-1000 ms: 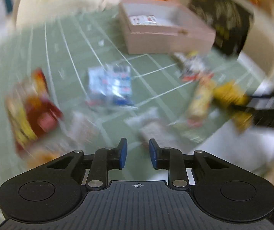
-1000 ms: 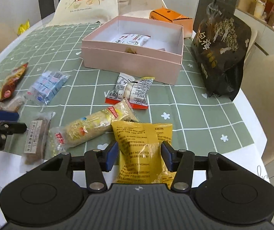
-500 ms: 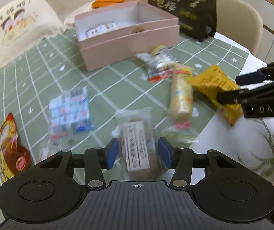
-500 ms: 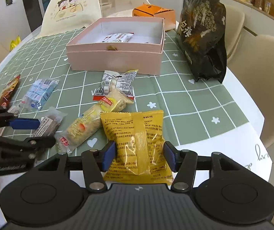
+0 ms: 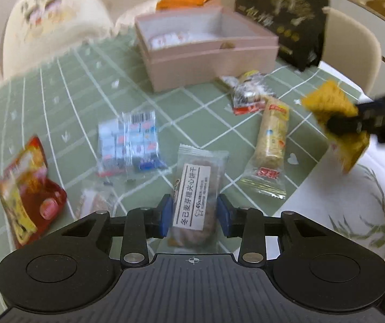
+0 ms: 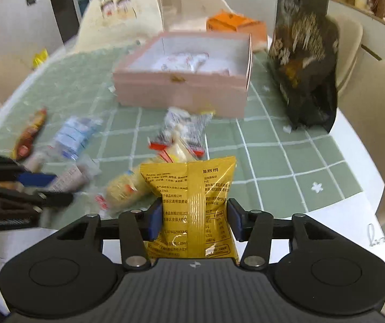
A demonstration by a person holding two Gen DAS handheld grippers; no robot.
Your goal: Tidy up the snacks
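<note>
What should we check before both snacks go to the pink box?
1. Left gripper has closed onto the clear-wrapped biscuit, blue pads at both its sides: ok.
2. Right gripper has closed onto the yellow packet, which looks lifted off the table in the left view: ok.
3. Pink box is open at the top: ok.
4. Room inside the box: one white packet lies there, bare floor beside it: ok.
5. Way to the box: the long pale roll and the red-edged packet lie on the table in between, so carry high: cannot tell.
</note>
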